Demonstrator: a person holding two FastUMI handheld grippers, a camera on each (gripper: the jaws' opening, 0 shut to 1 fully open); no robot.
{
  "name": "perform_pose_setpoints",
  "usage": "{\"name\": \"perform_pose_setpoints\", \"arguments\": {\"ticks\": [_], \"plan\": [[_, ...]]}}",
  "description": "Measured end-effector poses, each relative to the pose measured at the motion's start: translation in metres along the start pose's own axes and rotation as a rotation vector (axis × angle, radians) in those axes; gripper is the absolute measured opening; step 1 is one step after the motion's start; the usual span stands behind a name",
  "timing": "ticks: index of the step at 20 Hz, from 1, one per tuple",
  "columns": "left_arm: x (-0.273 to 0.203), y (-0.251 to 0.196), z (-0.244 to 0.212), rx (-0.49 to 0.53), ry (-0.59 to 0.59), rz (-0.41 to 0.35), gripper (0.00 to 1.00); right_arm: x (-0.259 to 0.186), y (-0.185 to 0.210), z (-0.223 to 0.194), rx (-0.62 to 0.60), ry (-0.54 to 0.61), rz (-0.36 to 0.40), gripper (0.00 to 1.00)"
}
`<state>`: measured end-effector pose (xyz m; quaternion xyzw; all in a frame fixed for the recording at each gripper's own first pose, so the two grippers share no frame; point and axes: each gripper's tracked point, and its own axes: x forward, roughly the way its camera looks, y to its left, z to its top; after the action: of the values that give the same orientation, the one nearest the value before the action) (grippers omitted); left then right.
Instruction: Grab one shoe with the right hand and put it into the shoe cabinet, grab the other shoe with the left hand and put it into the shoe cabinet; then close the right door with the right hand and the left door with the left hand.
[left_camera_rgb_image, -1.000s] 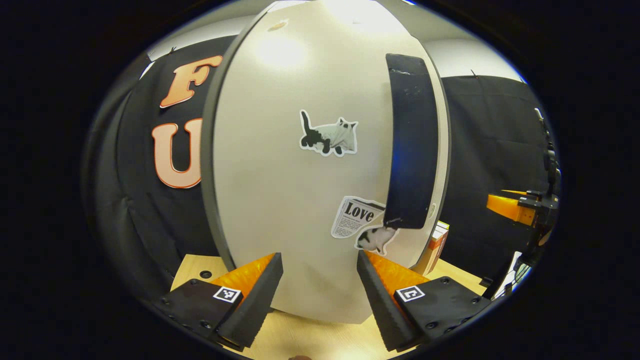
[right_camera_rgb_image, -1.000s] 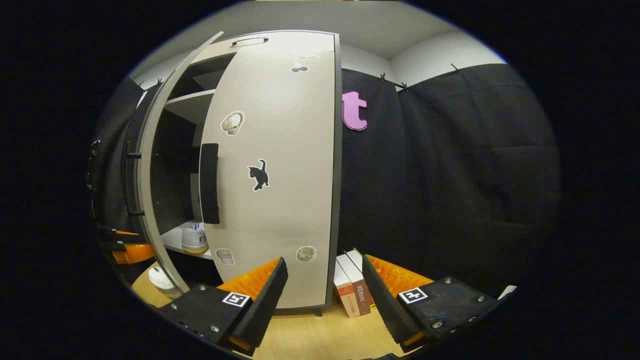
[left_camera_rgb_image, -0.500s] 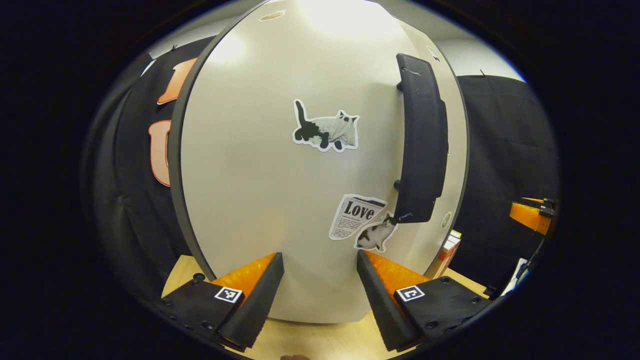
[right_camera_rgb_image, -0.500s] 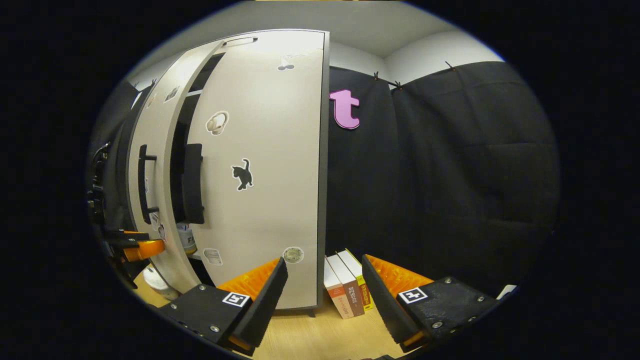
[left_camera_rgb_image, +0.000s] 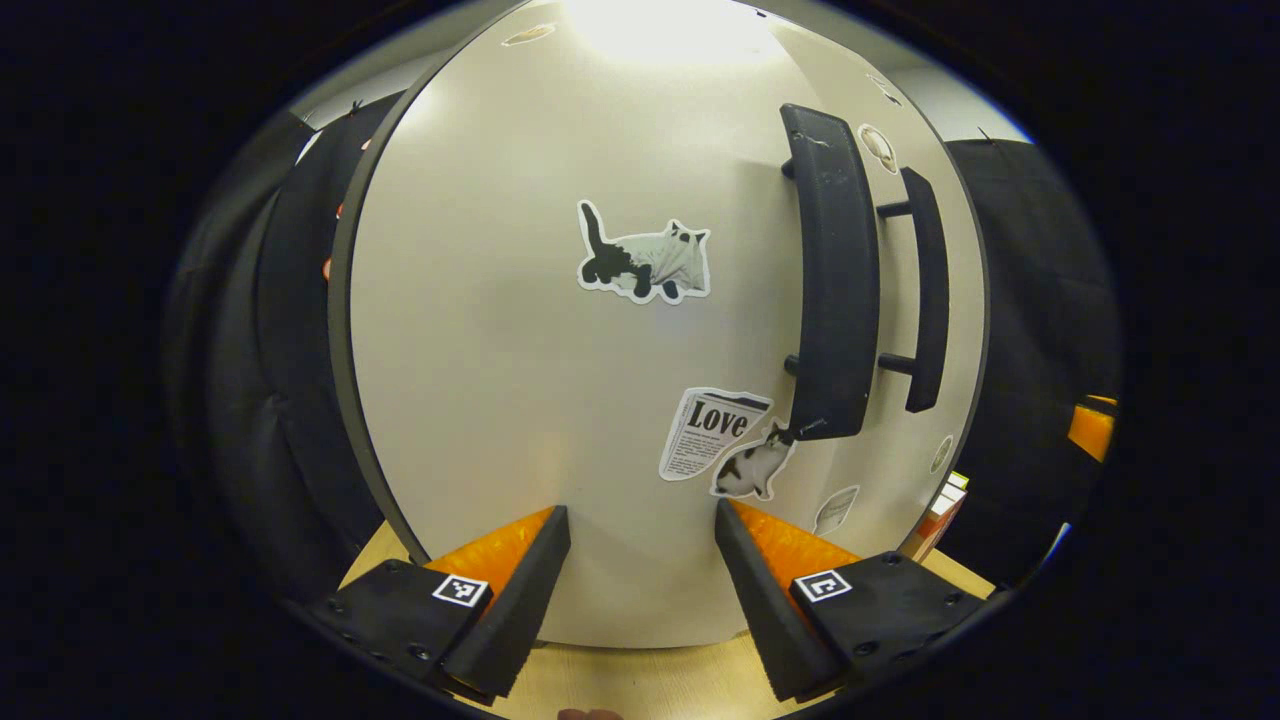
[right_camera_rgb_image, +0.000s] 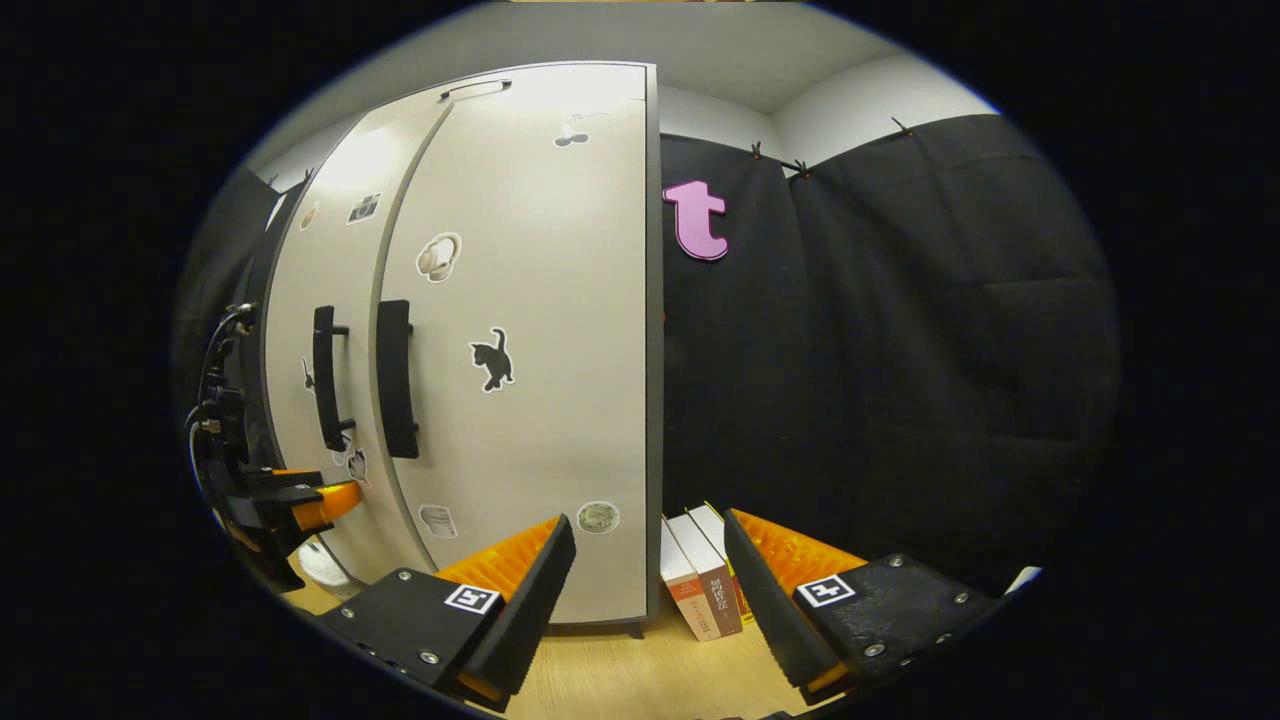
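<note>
The shoe cabinet's left door (left_camera_rgb_image: 540, 380) stands right before my left gripper (left_camera_rgb_image: 640, 512), whose open fingers hold nothing and sit very near the door's face. Its dark handle (left_camera_rgb_image: 830, 280) lies alongside the right door's handle (left_camera_rgb_image: 925, 290). In the right gripper view both pale doors, the left door (right_camera_rgb_image: 300, 300) and the right door (right_camera_rgb_image: 560, 400), lie flush and shut, their handles (right_camera_rgb_image: 396, 378) side by side. My right gripper (right_camera_rgb_image: 650, 522) is open, empty and back from the cabinet. The left gripper (right_camera_rgb_image: 300, 505) shows low against the left door. The shoes are hidden behind the doors.
A few books (right_camera_rgb_image: 700, 580) lean at the cabinet's right foot on the wooden floor (right_camera_rgb_image: 620, 680). A small white object (right_camera_rgb_image: 325, 565) sits by the cabinet's left foot. Black cloth (right_camera_rgb_image: 900, 350) hangs to the right of the cabinet.
The left door has swung shut with my left gripper against it; the gap showing shelves and a shoe has gone. The right gripper has barely moved.
</note>
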<state>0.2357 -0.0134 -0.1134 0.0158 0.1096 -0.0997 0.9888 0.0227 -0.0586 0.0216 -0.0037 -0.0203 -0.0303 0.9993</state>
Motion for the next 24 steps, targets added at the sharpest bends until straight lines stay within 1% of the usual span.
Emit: {"name": "perform_pose_setpoints", "arguments": {"ticks": [1,3,7,11,13,17,19,20,22,23,24], "plan": [[-0.002,0.003,-0.001,0.013,0.011,0.021,0.96,0.000,0.001,0.002,0.006,0.002,0.008,0.93],[-0.020,0.004,0.008,0.035,0.003,0.033,0.95,-0.002,0.001,0.008,0.009,0.003,0.023,0.92],[-0.087,0.010,0.051,0.047,-0.064,0.044,0.95,-0.017,-0.005,0.036,0.018,-0.022,0.050,0.93],[-0.157,0.024,0.100,0.012,-0.139,0.056,0.95,-0.035,-0.021,0.073,-0.004,-0.058,0.056,0.92],[-0.187,0.036,0.118,0.000,-0.171,0.074,0.94,-0.044,-0.029,0.088,-0.020,-0.074,0.055,0.92],[-0.230,0.071,0.142,-0.002,-0.210,0.162,0.95,-0.056,-0.038,0.108,-0.040,-0.102,0.067,0.92],[-0.246,0.086,0.149,-0.022,-0.227,0.200,0.95,-0.057,-0.040,0.113,-0.058,-0.113,0.076,0.92],[-0.253,0.091,0.153,-0.032,-0.243,0.213,0.94,-0.057,-0.041,0.113,-0.069,-0.116,0.075,0.92],[-0.269,0.102,0.160,-0.030,-0.269,0.257,0.98,-0.055,-0.041,0.112,-0.085,-0.116,0.082,0.92],[-0.277,0.105,0.164,-0.017,-0.284,0.282,0.96,-0.054,-0.039,0.110,-0.087,-0.112,0.096,0.92],[-0.284,0.107,0.167,-0.007,-0.294,0.306,0.98,-0.053,-0.035,0.108,-0.088,-0.107,0.116,0.92]]}}
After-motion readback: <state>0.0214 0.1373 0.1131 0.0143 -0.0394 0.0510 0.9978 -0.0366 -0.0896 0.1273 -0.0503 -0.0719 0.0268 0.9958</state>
